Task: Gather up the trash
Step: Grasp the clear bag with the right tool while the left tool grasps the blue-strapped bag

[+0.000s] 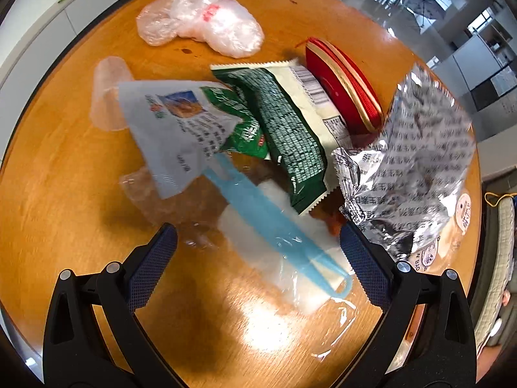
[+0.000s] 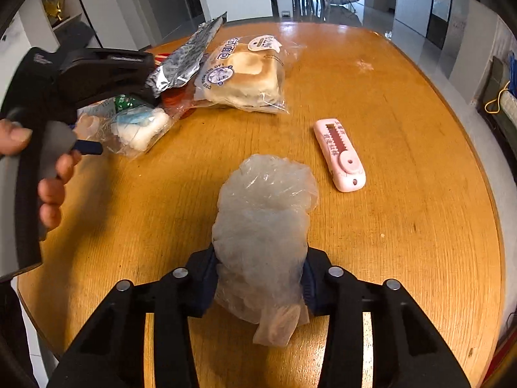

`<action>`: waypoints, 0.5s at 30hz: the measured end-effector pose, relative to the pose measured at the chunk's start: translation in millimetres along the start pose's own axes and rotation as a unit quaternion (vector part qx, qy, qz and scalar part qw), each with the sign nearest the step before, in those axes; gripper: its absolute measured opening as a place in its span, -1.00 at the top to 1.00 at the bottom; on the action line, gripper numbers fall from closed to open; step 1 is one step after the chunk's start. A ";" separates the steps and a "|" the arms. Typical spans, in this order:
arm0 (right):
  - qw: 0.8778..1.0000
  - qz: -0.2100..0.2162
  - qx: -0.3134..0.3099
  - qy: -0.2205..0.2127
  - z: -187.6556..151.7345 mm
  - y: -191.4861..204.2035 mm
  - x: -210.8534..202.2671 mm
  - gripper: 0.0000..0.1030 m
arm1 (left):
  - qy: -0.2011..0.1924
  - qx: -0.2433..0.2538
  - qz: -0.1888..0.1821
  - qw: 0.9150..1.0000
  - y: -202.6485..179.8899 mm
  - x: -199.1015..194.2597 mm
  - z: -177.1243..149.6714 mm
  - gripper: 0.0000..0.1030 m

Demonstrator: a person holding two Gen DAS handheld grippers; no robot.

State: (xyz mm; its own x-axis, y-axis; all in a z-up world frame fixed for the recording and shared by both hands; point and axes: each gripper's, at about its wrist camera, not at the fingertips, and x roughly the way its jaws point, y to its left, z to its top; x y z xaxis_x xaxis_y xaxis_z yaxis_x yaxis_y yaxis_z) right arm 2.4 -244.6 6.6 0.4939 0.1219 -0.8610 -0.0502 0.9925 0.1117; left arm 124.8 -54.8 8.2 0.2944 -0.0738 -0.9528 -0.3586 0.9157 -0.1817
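Wooden counter (image 2: 404,194), round, strewn with trash. Clear bread bag (image 2: 245,74) holding a loaf; silver foil wrapper (image 1: 416,168) beside a red pouch (image 1: 342,87). Crumpled plastic bag (image 2: 261,226) clenched in right hand-held gripper (image 2: 258,284). Left hand-held gripper (image 1: 258,242) released over blue fork (image 1: 258,213). Pink case (image 2: 339,155) apart.

hidden: clear plastic cup (image 1: 108,97) partly under white printed wrapper (image 1: 174,129); red zip pouch (image 1: 344,90) partly behind green-and-white snack packet (image 1: 290,135) | blurred: crumpled silver foil wrapper (image 1: 416,161), print unreadable | cut off: person's hand (image 2: 48,174) at left edge | hidden: right gripper's blue pads behind crumpled clear plastic bag (image 2: 261,226)
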 end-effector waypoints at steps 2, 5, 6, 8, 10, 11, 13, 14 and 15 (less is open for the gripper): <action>1.000 0.012 0.005 0.001 -2.9 -0.7 -2.1 0.17 | -0.006 0.025 -0.012 1.000 0.2 2.3 -4.7 -0.88; 1.000 0.020 0.013 0.003 -10.2 -2.4 -5.3 0.17 | -0.024 0.066 -0.031 0.997 5.3 -2.7 -15.2 -0.66; 1.000 0.021 0.015 0.003 -11.9 -1.6 -6.6 0.17 | -0.026 0.076 -0.040 0.996 10.5 -6.3 -19.8 -0.60; 0.999 0.029 0.017 0.003 -14.6 2.3 -9.2 0.17 | -0.023 0.086 -0.061 0.994 22.9 -13.5 -28.5 -0.26; 0.999 0.037 0.015 0.000 -17.1 9.3 -15.8 0.17 | -0.017 0.093 -0.088 0.992 42.6 -22.3 -38.9 -0.17; 0.999 0.041 0.012 -0.003 -19.9 14.1 -20.6 0.17 | -0.017 0.096 -0.097 0.991 53.8 -27.2 -45.7 -0.13; 0.999 0.052 0.006 -0.008 -25.5 23.4 -29.4 0.17 | -0.022 0.101 -0.111 0.989 76.4 -38.3 -60.4 -0.11; 0.998 0.056 0.002 -0.010 -27.5 28.1 -32.6 0.17 | -0.027 0.104 -0.115 0.988 87.7 -44.1 -68.5 -0.11; 0.998 0.060 0.000 -0.011 -29.0 33.1 -33.8 0.17 | -0.032 0.109 -0.117 0.987 98.3 -50.0 -75.2 -0.11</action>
State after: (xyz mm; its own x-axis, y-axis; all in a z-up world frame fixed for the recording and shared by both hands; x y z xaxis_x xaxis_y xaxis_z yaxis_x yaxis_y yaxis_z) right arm -41.2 -215.5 25.0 0.5034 0.2395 -0.8302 -0.1107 0.9708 0.2129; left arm 8.2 9.2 19.7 0.4050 -0.2750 -0.8720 -0.0776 0.9399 -0.3324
